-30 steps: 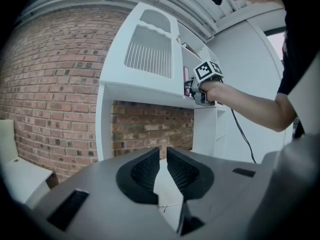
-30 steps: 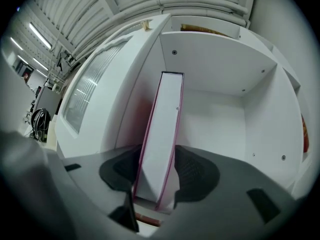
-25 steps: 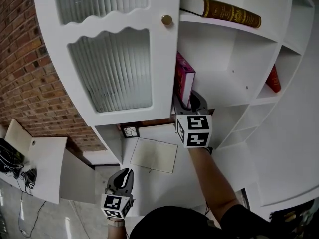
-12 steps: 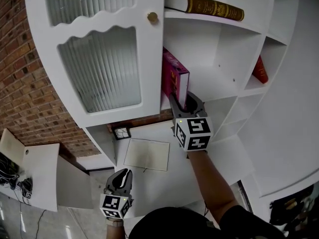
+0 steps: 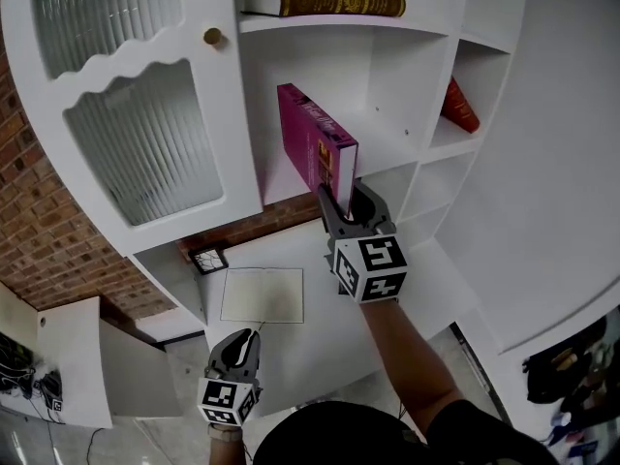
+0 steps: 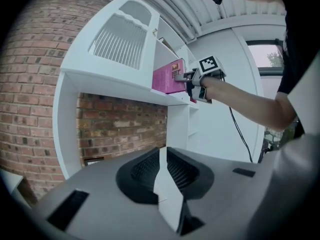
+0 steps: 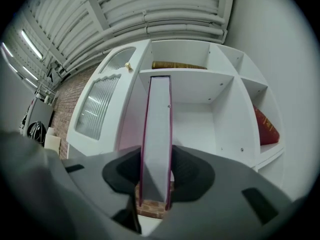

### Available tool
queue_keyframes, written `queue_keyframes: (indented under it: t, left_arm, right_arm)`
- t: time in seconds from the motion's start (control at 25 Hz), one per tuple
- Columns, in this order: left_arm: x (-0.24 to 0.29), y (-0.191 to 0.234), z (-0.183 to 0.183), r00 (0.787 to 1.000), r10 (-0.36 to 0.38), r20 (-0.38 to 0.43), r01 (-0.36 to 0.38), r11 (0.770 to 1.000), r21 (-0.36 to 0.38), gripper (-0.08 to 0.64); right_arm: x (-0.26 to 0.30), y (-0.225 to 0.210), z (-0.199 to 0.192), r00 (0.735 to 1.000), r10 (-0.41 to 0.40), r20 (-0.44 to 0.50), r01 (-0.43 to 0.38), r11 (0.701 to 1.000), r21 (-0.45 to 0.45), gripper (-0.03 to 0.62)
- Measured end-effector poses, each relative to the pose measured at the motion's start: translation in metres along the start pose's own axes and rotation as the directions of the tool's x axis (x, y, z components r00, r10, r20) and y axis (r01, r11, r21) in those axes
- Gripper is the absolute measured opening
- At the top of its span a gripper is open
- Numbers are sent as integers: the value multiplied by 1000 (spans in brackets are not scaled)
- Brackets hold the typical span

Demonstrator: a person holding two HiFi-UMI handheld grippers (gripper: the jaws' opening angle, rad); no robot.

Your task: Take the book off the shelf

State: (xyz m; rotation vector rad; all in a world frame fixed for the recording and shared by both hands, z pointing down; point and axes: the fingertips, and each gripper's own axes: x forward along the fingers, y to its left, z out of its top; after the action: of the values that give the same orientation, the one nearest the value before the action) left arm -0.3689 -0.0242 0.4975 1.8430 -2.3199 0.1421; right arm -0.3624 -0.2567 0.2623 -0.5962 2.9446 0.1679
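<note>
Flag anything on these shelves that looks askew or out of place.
The red book leans tilted in the right-hand compartment, and the brown book lies flat up top. The pink book stands upright in the right gripper, whose jaws have just been closing on it.

The magenta book (image 5: 315,148) is showing pale lettering on its cover and a white page edge. The shelf unit (image 5: 407,85) is gleaming plain white. Its cabinet door (image 5: 136,139) is carrying ribbed frosted glass and a brass-coloured knob (image 5: 212,36). A brown book (image 5: 325,0) is displaying gold ornament along its spine, and another book (image 5: 461,107) is glowing red. The brick wall (image 5: 39,250) is running red-brown with pale mortar lines. The right gripper (image 5: 341,201) and left gripper (image 5: 244,335) are both wearing grey bodies, black pads and black-and-white square markers. A notebook (image 5: 263,294) is showing cream pages.
</note>
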Motion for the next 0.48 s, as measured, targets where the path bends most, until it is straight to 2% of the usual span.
queue_keyframes:
  t: [0.28,0.48]
  left_arm:
    - [5,-48,3,997,-83,2,83,996,16,50]
    - [6,-67,3,990,-139,-2,139,990,16,51]
  right_arm:
    - [-60,-33,3,998,-63,6,63,998,15,146]
    - [-89,-45,5,994,-109,8,109,994,20,146]
